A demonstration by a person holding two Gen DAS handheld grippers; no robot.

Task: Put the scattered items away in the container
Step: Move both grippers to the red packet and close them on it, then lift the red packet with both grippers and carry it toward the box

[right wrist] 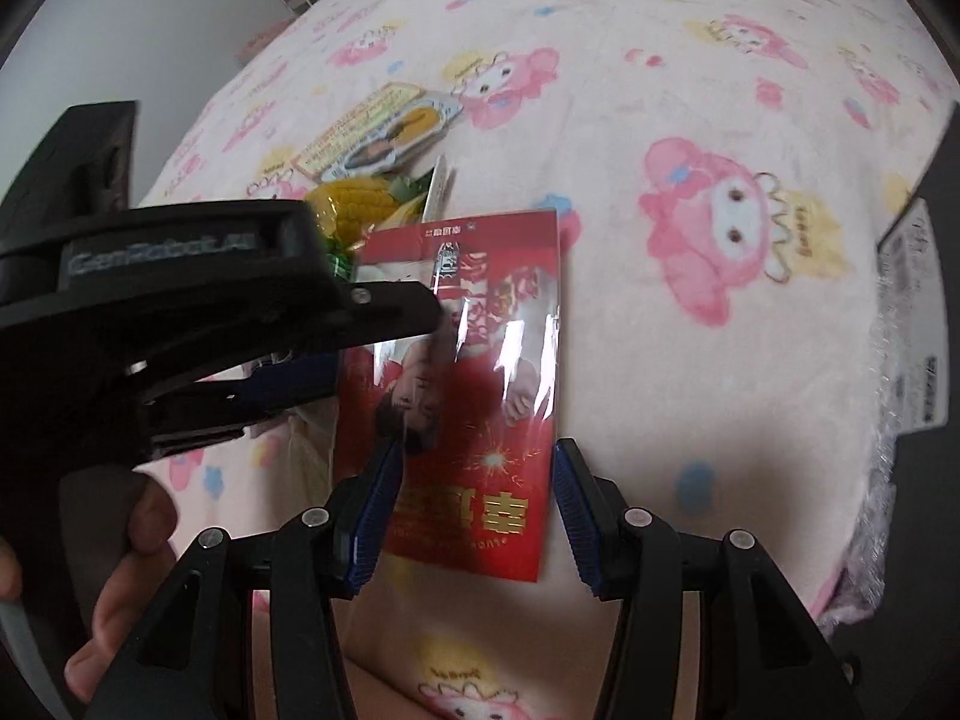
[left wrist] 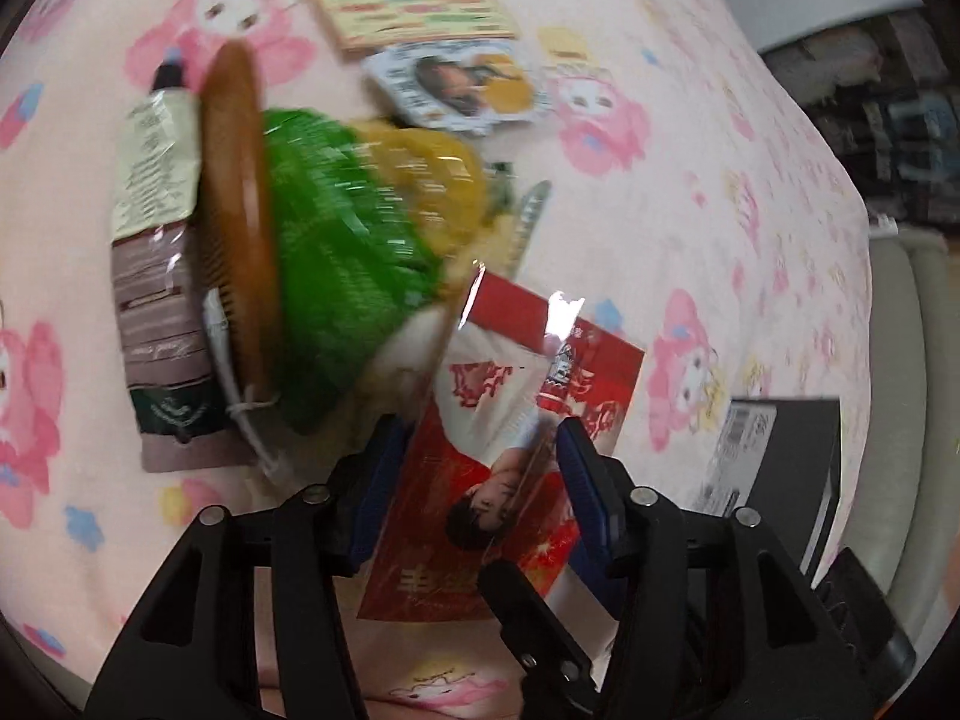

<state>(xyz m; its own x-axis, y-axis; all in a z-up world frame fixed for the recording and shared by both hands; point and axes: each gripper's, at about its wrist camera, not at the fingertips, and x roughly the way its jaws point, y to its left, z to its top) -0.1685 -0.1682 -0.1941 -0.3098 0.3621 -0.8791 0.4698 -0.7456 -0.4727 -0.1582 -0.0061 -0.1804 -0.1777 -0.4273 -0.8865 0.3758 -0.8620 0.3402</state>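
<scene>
Across the left wrist view spreads a pink blanket [left wrist: 690, 228] printed with cartoon rabbits, and the left gripper [left wrist: 474, 468] hangs over it with its blue fingers [left wrist: 585, 480] spread wide, gripping nothing. A red packet [left wrist: 516, 468] in glossy film lies between and beyond them. To the left sit a green item [left wrist: 336, 276], blurred by motion so I cannot say what it is, a brown comb [left wrist: 237, 210] and a tube [left wrist: 159, 252]. Farther off lie a yellow card [left wrist: 414, 9] and a round-cornered sachet [left wrist: 462, 84]. A dark box [left wrist: 774, 468] rests at the right, near the blanket's edge, with dim shelving far right. From the right wrist view, the right gripper [right wrist: 474, 504] is likewise open and empty, straddling the near end of the red packet [right wrist: 474, 396]. The left gripper [right wrist: 198, 306] crosses from the left, a hand [right wrist: 114, 588] below it. Yellow toy corn [right wrist: 360, 201] lies beyond, with a white wall [right wrist: 132, 18] at far left.
</scene>
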